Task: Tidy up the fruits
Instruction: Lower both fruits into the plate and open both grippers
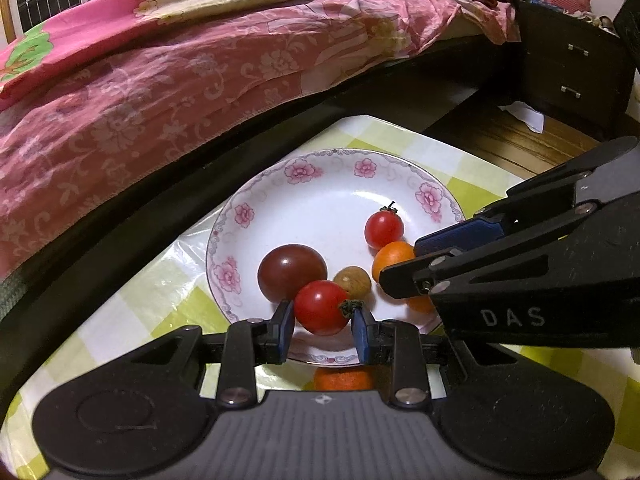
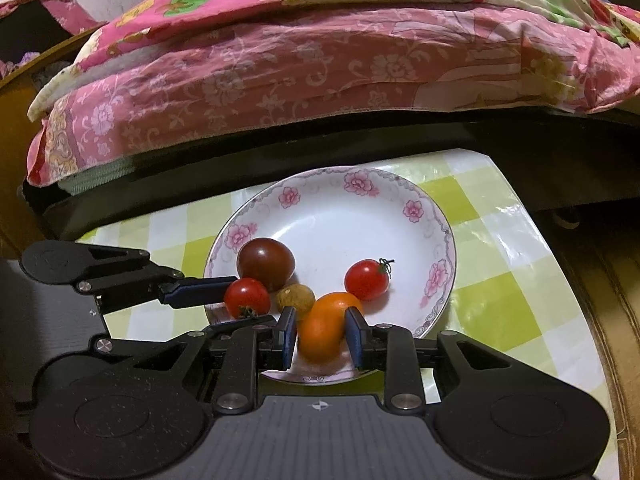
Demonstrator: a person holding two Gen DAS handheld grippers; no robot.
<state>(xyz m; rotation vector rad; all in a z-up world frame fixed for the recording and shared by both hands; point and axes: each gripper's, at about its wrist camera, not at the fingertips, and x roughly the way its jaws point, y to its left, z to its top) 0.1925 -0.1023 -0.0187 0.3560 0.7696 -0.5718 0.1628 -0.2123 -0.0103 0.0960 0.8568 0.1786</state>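
Observation:
A white flowered plate sits on a green-checked tablecloth. On it lie a dark brown tomato, a red cherry tomato with a stem and a small tan fruit. My left gripper is shut on another red cherry tomato at the plate's near edge. My right gripper is shut on an orange oval tomato over the plate.
An orange fruit lies on the cloth just in front of the plate, under the left gripper. A bed with a pink floral cover runs along the table's far edge. A dark drawer cabinet stands at the right.

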